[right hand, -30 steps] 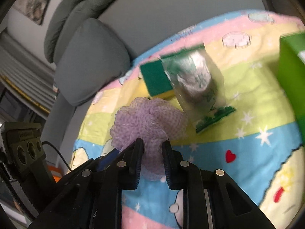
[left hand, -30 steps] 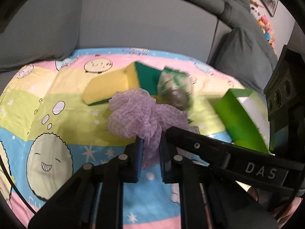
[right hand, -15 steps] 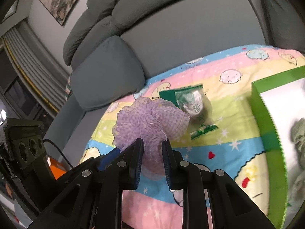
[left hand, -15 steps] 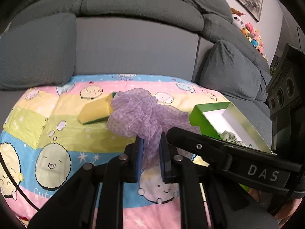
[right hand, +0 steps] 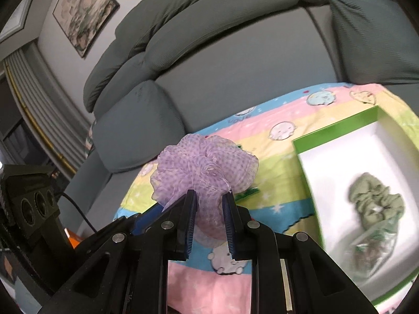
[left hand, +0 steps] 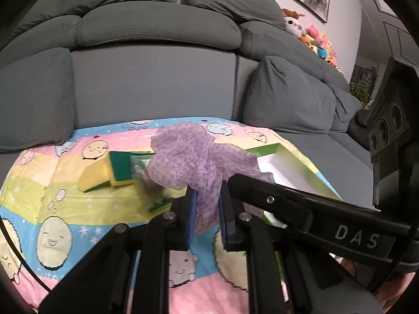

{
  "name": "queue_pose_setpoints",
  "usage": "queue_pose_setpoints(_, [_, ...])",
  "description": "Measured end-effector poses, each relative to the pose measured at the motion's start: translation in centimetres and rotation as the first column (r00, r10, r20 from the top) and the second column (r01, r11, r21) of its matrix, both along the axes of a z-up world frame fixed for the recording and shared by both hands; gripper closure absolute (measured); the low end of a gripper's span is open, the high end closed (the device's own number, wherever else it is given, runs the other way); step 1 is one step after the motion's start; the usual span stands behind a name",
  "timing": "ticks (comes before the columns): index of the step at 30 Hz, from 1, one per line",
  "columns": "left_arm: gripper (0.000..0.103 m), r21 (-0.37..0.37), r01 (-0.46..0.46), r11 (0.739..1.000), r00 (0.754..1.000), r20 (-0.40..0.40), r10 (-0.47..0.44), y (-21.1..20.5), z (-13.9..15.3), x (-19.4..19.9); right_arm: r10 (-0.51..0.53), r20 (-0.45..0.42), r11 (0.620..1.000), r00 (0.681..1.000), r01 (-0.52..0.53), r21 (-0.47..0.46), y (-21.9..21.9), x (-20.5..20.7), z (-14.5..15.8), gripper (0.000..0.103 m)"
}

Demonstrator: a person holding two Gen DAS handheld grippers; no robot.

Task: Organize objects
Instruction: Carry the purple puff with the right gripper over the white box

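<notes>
the purple mesh puff (left hand: 199, 154) hangs in the air above the cartoon-print cloth (left hand: 52, 204), pinched from two sides at once: the left claw (left hand: 207, 209) and the right claw (right hand: 209, 217) are each clamped narrow on its bunched lower part. the green box (right hand: 337, 130), white inside, lies to the right of the puff, on the right claw's side, with a green scrunchie (right hand: 371, 198) already in it. behind the puff on the cloth are yellow-green sponges (left hand: 104, 172).

Light: soft, even indoor light, moderately dim, with no glare.
Shadows: faint.
Blur: motion smear on the green box (right hand: 337, 136) contents.
Edges: strong fisheye bending, with black vignette corners.
</notes>
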State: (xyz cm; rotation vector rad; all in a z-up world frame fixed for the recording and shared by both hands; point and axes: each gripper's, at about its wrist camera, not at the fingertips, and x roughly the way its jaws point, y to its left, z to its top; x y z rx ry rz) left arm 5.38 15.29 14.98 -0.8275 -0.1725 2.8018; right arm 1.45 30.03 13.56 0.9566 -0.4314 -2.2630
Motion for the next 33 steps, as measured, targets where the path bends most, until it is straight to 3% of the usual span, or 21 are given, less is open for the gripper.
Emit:
queue_pose_setpoints(12, [0.091, 0.037, 0.118, 0.992, 0.993, 0.007, -0.118, 5.8, -0.3, -1.8, -0.142, 0.006, 0.990, 0.990, 0.142, -0.010, 5.7, -0.2, 0.2, 0.079])
queue_pose_setpoints(21, [0.090, 0.045, 0.196, 0.980, 0.978, 0.059, -0.198, 10.7, -2.3, -3.7, -0.239, 0.052, 0.971, 0.970, 0.238, 0.033, 10.2, -1.0, -1.2, 0.079])
queue_pose_setpoints(33, [0.089, 0.079, 0.262, 0.962, 0.949, 0.159, -0.271, 14.8, -5.5, -6.3, -0.389, 0.140, 0.921, 0.911, 0.380, 0.085, 15.0, -2.4, -4.0, 0.079])
